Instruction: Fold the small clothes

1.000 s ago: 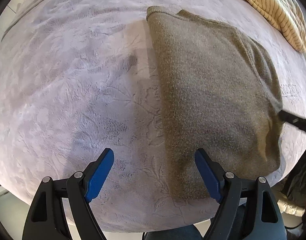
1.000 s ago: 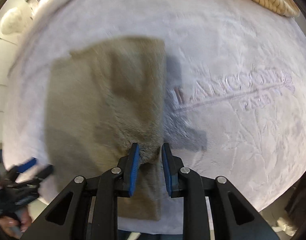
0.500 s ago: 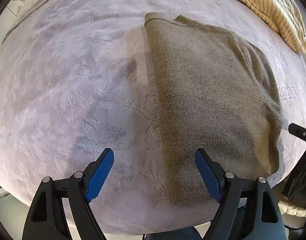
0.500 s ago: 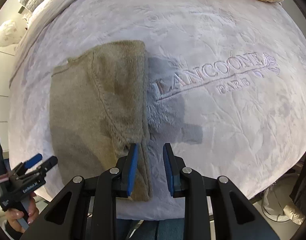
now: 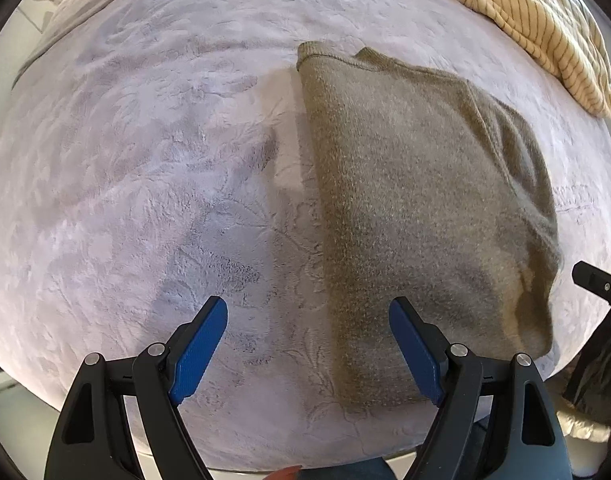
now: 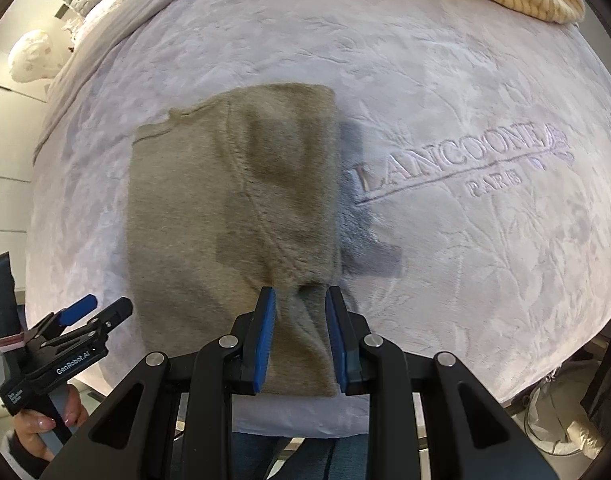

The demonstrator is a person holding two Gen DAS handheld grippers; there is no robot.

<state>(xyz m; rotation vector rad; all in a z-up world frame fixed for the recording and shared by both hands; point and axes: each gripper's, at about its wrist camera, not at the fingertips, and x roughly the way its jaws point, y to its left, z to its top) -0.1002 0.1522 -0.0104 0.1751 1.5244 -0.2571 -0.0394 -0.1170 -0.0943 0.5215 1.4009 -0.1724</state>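
Folded olive-brown garment (image 5: 421,216) flat on the lilac blanket (image 5: 145,160), both grippers above it and holding nothing.

In the right wrist view the garment (image 6: 233,216) lies as a tidy rectangle, its near right corner showing through the gap of the right gripper (image 6: 299,340); the blue pads stand narrowly apart, clear of the cloth. In the left wrist view the left gripper (image 5: 307,352) has its fingers spread wide, straddling the garment's left edge: the right pad sits over the cloth, the left pad over bare blanket. A striped cream garment (image 5: 545,28) lies well apart at the far right. Embossed lettering (image 6: 457,168) marks the blanket just beside the folded piece.
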